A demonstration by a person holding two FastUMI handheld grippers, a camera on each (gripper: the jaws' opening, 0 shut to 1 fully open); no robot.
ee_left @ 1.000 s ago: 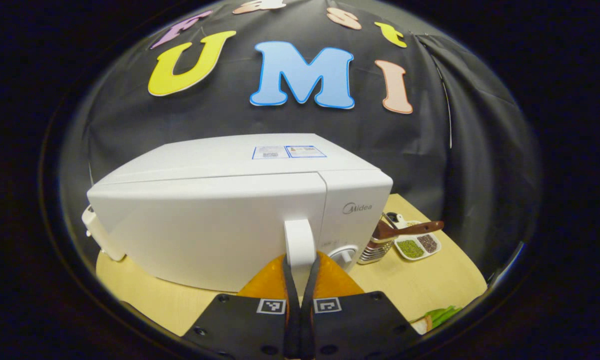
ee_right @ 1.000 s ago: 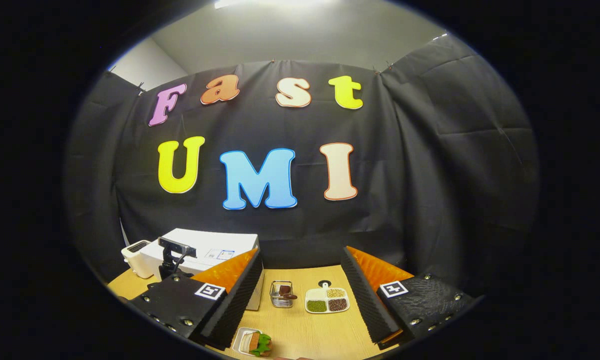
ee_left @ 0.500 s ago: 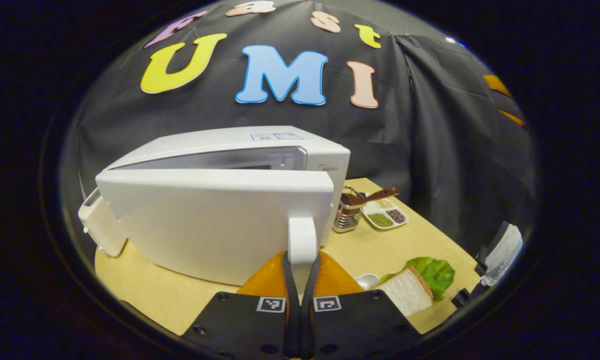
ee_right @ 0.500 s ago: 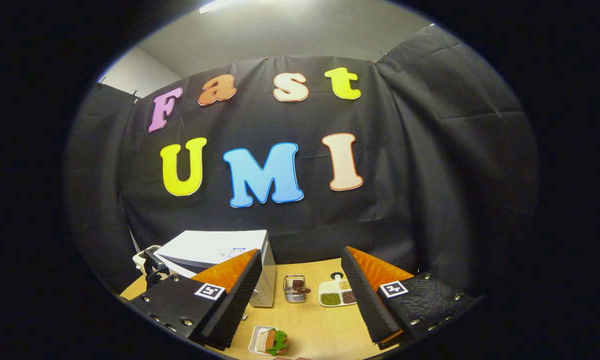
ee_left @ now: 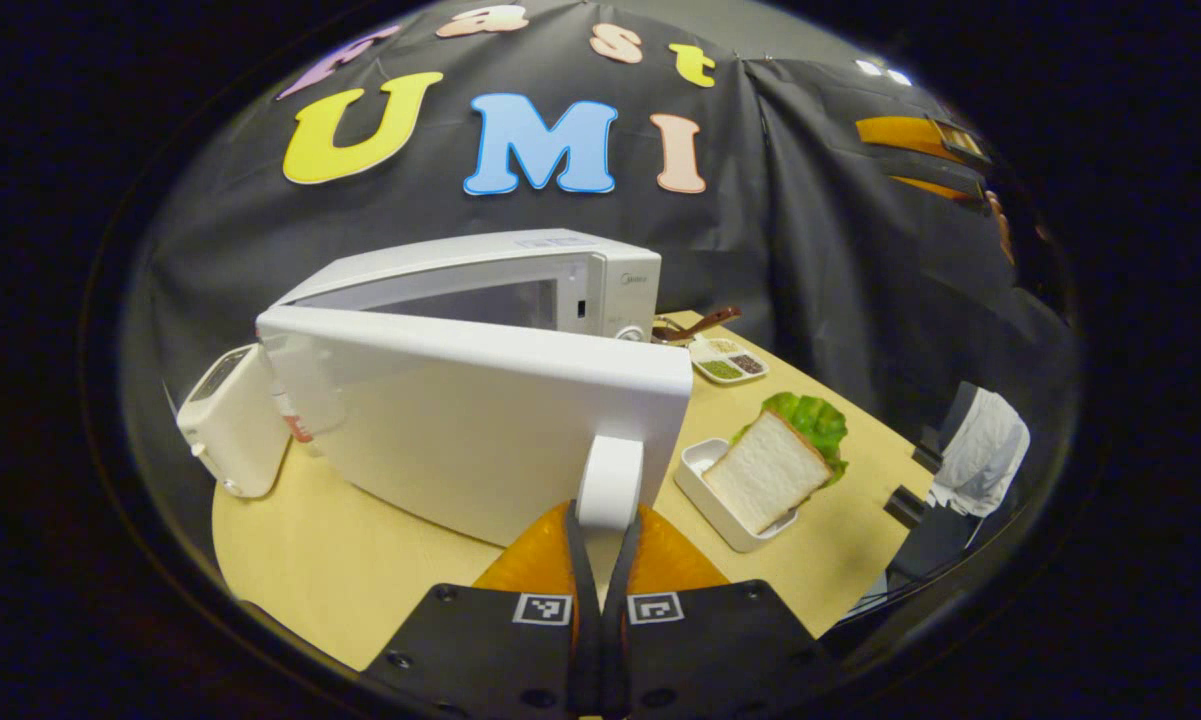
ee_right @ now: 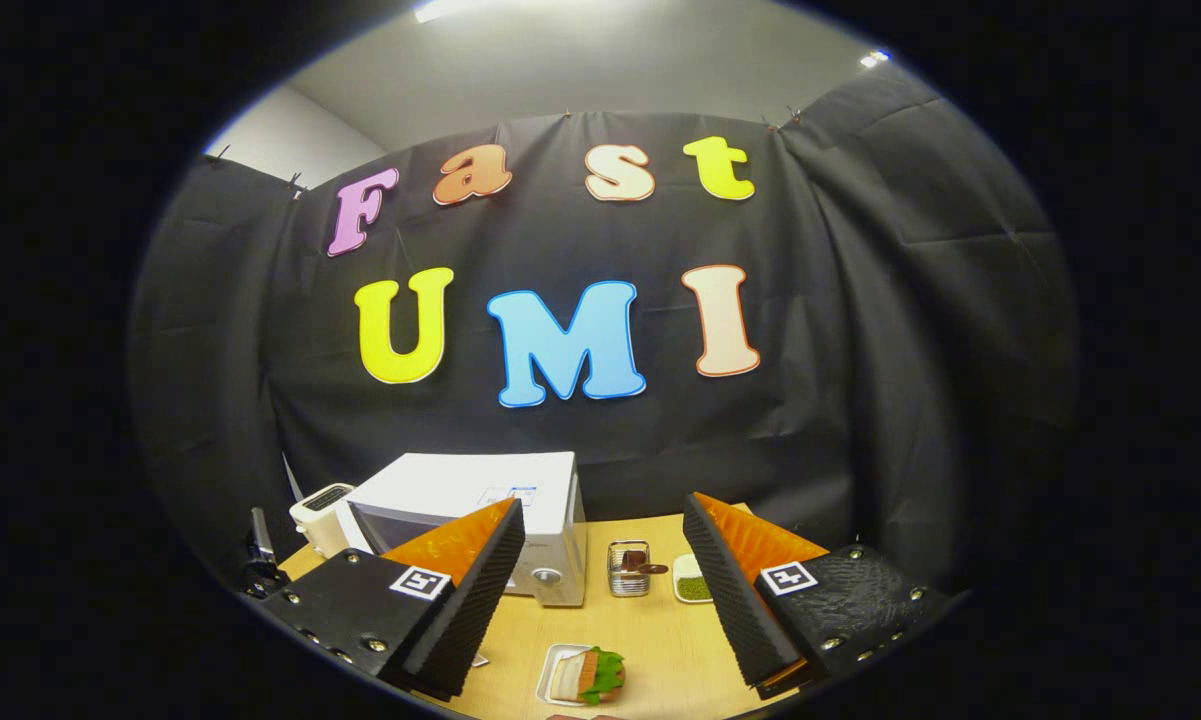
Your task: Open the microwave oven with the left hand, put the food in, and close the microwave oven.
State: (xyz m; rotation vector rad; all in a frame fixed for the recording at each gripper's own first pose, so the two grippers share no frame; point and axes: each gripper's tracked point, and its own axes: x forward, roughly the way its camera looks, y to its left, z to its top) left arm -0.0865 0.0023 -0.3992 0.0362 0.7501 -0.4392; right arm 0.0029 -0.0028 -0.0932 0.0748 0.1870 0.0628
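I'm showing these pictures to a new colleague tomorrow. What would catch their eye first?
Most striking is the white microwave oven at centre, its door swung partly open, with the left gripper shut on the door handle. Beside the door on the wooden table sits a white tray with a slice of bread on lettuce. In the right gripper view, the right gripper hovers open above the table.

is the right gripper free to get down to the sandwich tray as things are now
Probably yes. The right gripper is open and holds nothing, and the sandwich tray lies below and between its jaws on bare table. The microwave door swings out off to the side, held by the left gripper.
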